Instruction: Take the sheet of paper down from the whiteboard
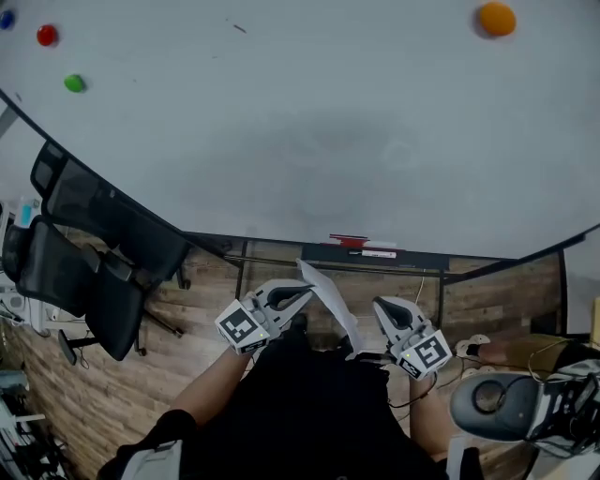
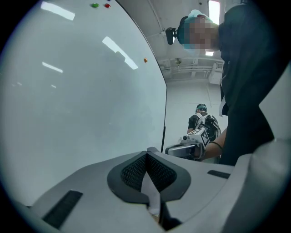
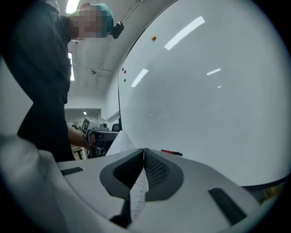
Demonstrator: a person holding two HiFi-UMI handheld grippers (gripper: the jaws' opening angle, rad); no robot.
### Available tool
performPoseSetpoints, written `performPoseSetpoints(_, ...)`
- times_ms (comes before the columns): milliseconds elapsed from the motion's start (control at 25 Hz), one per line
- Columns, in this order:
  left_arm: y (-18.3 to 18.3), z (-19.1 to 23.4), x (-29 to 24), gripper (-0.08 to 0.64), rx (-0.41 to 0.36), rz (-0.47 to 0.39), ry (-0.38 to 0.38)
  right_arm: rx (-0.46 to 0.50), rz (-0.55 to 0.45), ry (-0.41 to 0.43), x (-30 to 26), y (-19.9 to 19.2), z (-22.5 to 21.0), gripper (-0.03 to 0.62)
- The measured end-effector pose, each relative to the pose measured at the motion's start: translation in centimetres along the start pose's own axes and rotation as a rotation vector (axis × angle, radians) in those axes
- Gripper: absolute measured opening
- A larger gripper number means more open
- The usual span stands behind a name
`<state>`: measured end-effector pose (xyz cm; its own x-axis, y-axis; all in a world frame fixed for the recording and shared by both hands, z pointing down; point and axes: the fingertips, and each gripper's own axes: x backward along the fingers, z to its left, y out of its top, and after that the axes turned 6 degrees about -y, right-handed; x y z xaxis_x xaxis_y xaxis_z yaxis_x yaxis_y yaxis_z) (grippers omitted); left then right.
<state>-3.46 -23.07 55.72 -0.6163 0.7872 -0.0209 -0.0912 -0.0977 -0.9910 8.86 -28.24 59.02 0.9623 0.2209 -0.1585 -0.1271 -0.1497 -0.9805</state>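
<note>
Down off the whiteboard (image 1: 300, 131), low before the body: sheet of paper (image 1: 330, 305) pinched at opposite edges by left gripper (image 2: 146, 182) and right gripper (image 3: 143, 157), both clamped. Light, floppy, tearable: best held near edges, gently taut.

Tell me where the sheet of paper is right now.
In the head view the sheet of paper is off the whiteboard, low at centre below its lower edge, held between the left gripper and right gripper, both shut on it.

Whiteboard (image 1: 309, 141) straight ahead, tray (image 1: 361, 251) along its bottom edge; sheet of paper (image 1: 331, 302) below, between my left gripper (image 1: 302, 296) and right gripper (image 1: 379, 306); chairs (image 1: 84, 253) at my left, magnet (image 1: 496, 19) on the board upper right
</note>
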Motion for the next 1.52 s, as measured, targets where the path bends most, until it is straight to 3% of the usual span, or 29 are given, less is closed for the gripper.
performPoseSetpoints(440, -0.3, -0.2, 0.1, 0.009, 0.032, -0.003, 0.003, 0.082, 0.04, 0.029, -0.6, 0.1, 1.5, 0.02)
performPoseSetpoints(720, -0.1, -0.8, 1.5, 0.009, 0.052, -0.006, 0.017, 0.087, 0.032, 0.019, -0.6, 1.3, 2.6, 0.018)
performPoseSetpoints(1520, -1.7, 1.1, 2.9, 0.01, 0.095, 0.002, 0.042, 0.124, 0.074, -0.023, -4.0, 0.0, 1.9, 0.018)
